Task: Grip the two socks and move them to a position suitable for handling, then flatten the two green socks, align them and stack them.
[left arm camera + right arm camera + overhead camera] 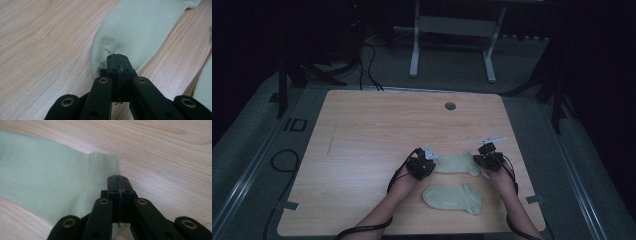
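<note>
Nearest the tabletop's [362, 125] front edge, at about 6 o'clock from the work, a second pale green sock [453, 198] was noted lying flat, well apart from both tools.

Just beyond it, the held sock [457, 164] was recorded lying flat on the wood, its long axis running from 9 o'clock to 3 o'clock between the two hands.

The left hand-held gripper [428, 164] was found at the sock's 9 o'clock end. In the left gripper view its jaws were seen pressed fully together on the rounded end [110, 53] of the fabric, where a small pucker was raised; the rest of the sock extended away toward 1 o'clock.

The right hand-held gripper [481, 161] was found at the 3 o'clock end. In the right gripper view its jaws were seen closed on the ribbed end [107, 167], with the sock's body stretching off toward 9 o'clock.

Each end was thus held by the nearer hand. It was judged that any coming lift or carry would depend on the ends being kept apart along that axis. Farther off, at 12 o'clock, a round grommet [450, 106] was noted near the back edge.
</note>
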### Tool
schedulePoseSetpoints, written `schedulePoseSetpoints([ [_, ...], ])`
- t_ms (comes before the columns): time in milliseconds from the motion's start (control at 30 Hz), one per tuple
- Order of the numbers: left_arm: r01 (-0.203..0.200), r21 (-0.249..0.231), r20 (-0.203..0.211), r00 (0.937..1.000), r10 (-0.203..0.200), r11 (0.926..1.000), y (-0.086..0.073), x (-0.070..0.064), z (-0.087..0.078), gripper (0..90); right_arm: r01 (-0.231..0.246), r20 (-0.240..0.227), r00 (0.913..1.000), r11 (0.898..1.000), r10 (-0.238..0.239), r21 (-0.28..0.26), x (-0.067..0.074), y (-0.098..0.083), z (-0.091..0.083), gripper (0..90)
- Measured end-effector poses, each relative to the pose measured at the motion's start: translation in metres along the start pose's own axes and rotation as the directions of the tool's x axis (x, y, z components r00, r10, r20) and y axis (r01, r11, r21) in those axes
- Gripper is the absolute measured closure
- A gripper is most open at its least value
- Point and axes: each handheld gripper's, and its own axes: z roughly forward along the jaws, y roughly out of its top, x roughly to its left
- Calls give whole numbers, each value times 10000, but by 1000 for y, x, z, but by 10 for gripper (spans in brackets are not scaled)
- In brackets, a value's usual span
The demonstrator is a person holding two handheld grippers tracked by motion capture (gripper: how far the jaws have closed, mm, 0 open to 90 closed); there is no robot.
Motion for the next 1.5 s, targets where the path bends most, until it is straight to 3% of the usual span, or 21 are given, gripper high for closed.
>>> schedulePoseSetpoints([
  [233,61,32,13,10000,-61,10000,1,0,0,886,176,-41,9998,9998,-176,-67,2,1,0,856],
  [333,349,-22,-18,9994,-349,9994,1,1,-1,752,378,-258,9989,9991,-383,-212,5,1,-2,744],
  [400,391,-9,-51,9992,-391,9992,3,1,-3,650,599,-402,9973,9978,-610,-282,7,2,-4,592],
  [467,625,-82,171,9979,-624,9980,4,2,-6,570,1114,-318,9932,9934,-1123,-283,10,2,-7,445],
  [533,542,-26,311,9980,-541,9985,6,1,-10,484,1267,-470,9907,9915,-1279,-284,13,1,-8,402],
  [600,444,-49,296,9986,-443,9990,7,0,-13,463,1183,-515,9914,9923,-1201,-373,14,0,-11,348],
  [667,642,-20,427,9970,-641,9979,5,-1,-21,421,1083,-772,9908,9933,-1112,-408,14,-1,-14,275],
  [800,604,-44,564,9966,-601,9982,3,-3,-28,414,952,-937,9905,9934,-1009,-635,15,-6,-23,281],
  [833,571,0,734,9957,-570,9984,0,-5,-35,414,845,-1164,9891,9952,-899,-504,15,-6,-25,287],
  [867,586,-1,833,9948,-584,9983,-2,-6,-39,404,690,-1573,9845,9958,-779,-608,15,-10,-32,350],
  [1100,442,-205,1288,9908,-412,9988,-17,-19,-61,397,877,-2089,9726,9933,-1017,-755,16,-27,-55,446],
  [1333,433,196,1634,9855,-459,9989,-34,-32,-66,430,1194,-2272,9655,9917,-1271,-471,26,-51,-64,569],
  [1500,125,565,1790,9836,-224,9983,-42,-33,-60,519,1291,-2198,9664,9911,-1329,-314,32,-69,-68,618],
])
